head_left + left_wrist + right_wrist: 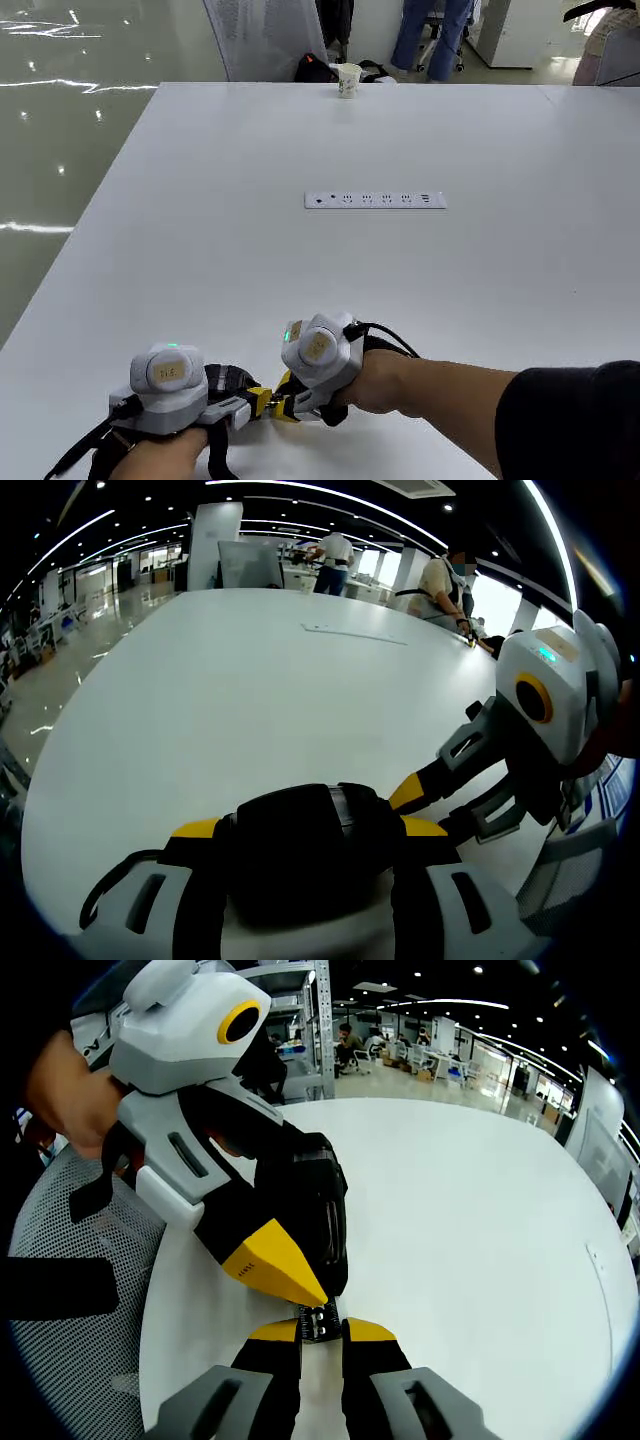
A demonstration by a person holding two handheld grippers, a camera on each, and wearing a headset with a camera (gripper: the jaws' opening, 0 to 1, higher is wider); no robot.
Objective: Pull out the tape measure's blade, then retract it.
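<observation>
The black tape measure (pixel 305 855) sits gripped between the yellow-tipped jaws of my left gripper (pixel 310 830), near the table's front edge (pixel 232 384). My right gripper (pixel 322 1328) faces it and is shut on the blade's end tab (pixel 320 1320), which sticks only slightly out of the case (pixel 315 1210). In the head view the left gripper (pixel 258 400) and the right gripper (pixel 278 406) meet tip to tip. In the left gripper view the right gripper (pixel 425 792) comes in from the right.
A white power strip (pixel 375 200) lies mid-table and a paper cup (pixel 348 80) stands at the far edge. The white table (pixel 300 280) spreads wide ahead. A grey mesh chair (pixel 70 1250) is behind the front edge. People stand far back.
</observation>
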